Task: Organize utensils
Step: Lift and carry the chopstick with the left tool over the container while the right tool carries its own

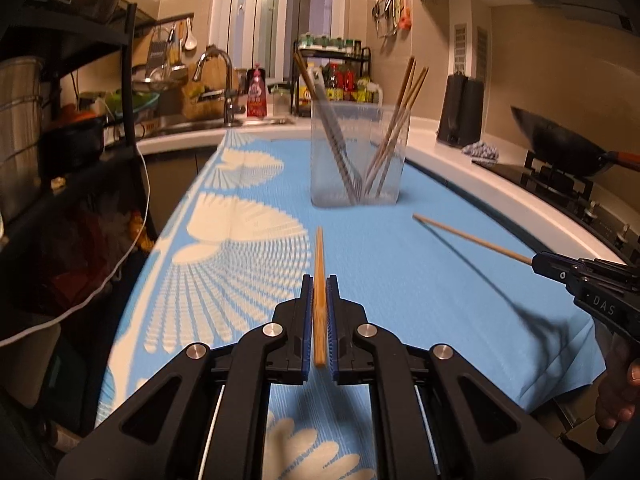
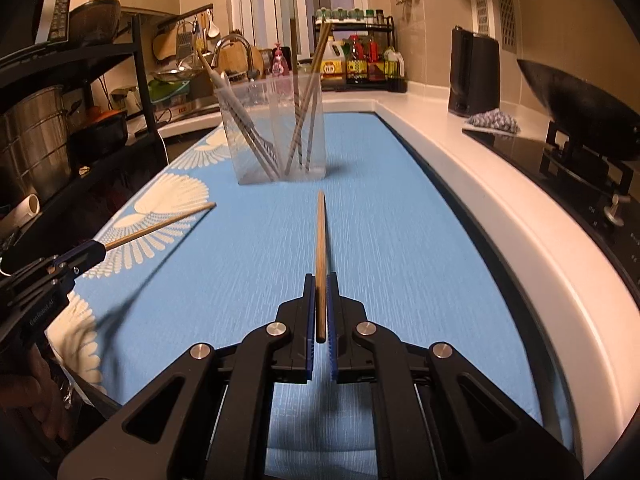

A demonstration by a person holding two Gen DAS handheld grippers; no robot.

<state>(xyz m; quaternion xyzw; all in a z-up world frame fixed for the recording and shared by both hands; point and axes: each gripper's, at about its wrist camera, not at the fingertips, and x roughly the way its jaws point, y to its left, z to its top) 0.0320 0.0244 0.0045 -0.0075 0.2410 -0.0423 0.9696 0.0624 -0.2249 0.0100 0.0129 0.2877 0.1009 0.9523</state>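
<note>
My left gripper (image 1: 319, 286) is shut on a wooden chopstick (image 1: 319, 264) that points forward above the blue cloth (image 1: 400, 280). My right gripper (image 2: 321, 284) is shut on another wooden chopstick (image 2: 321, 236), also pointing forward. Each gripper shows in the other's view: the right one (image 1: 538, 264) at the right edge, the left one (image 2: 98, 249) at the left edge. A clear plastic holder (image 1: 360, 156) stands ahead on the cloth with a fork and several chopsticks in it; it also shows in the right wrist view (image 2: 276, 128).
A white counter edge (image 2: 520, 208) runs along the right, with a stove and black wok (image 2: 580, 100) beyond it. A dark appliance (image 2: 474, 76) and a rag sit on the counter. A black shelf rack (image 1: 80, 140) with pots stands left. Sink and bottles are at the back.
</note>
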